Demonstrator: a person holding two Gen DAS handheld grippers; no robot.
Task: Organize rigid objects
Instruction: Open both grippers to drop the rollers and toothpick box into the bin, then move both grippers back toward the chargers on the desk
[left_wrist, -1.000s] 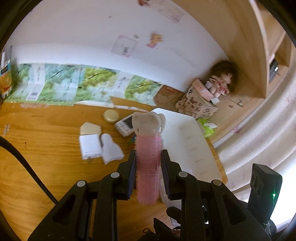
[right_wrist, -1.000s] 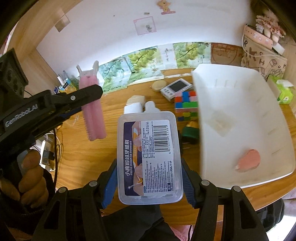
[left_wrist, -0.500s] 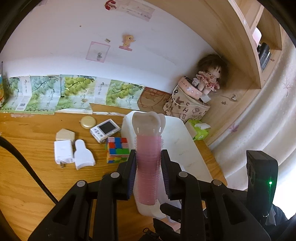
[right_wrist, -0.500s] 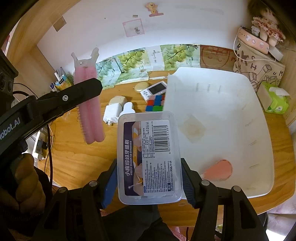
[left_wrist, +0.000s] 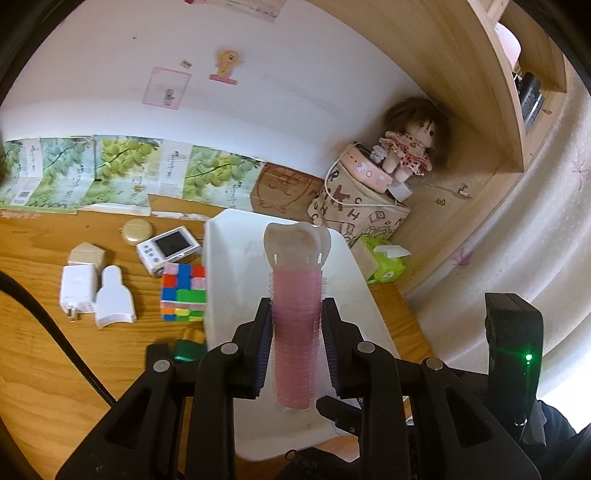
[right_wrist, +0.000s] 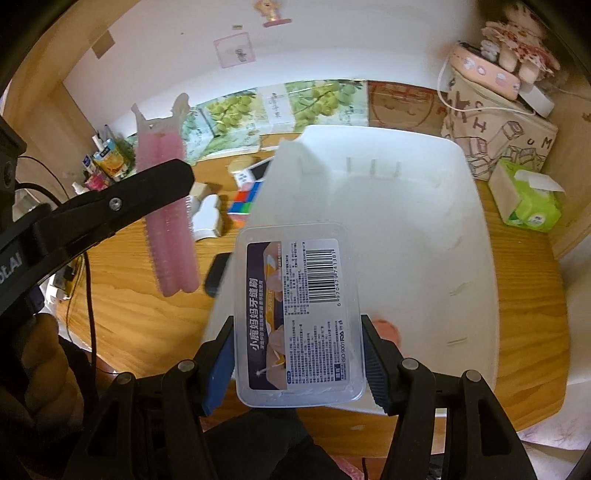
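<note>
My left gripper (left_wrist: 295, 317) is shut on a pink hair roller clip (left_wrist: 295, 325) with a clear plastic tip, held above the near end of the white tray (left_wrist: 236, 251). It also shows in the right wrist view (right_wrist: 168, 214), left of the tray (right_wrist: 424, 229). My right gripper (right_wrist: 297, 354) is shut on a clear plastic box with a barcode label (right_wrist: 299, 310), held over the tray's near left edge. A pink object (right_wrist: 386, 328) lies in the tray, partly hidden by the box.
On the wooden desk left of the tray lie a colour cube (left_wrist: 183, 293), a small white camera (left_wrist: 168, 249), a white charger (left_wrist: 75, 288), a white cap-shaped piece (left_wrist: 112, 299), a gold tin (left_wrist: 136, 230) and a green item (left_wrist: 188, 349). A tissue pack (left_wrist: 384, 260), printed bag and doll (left_wrist: 406, 147) stand right.
Both grippers have moved right, toward and over the white tray, each still holding its object. The tray now fills more of both views.
</note>
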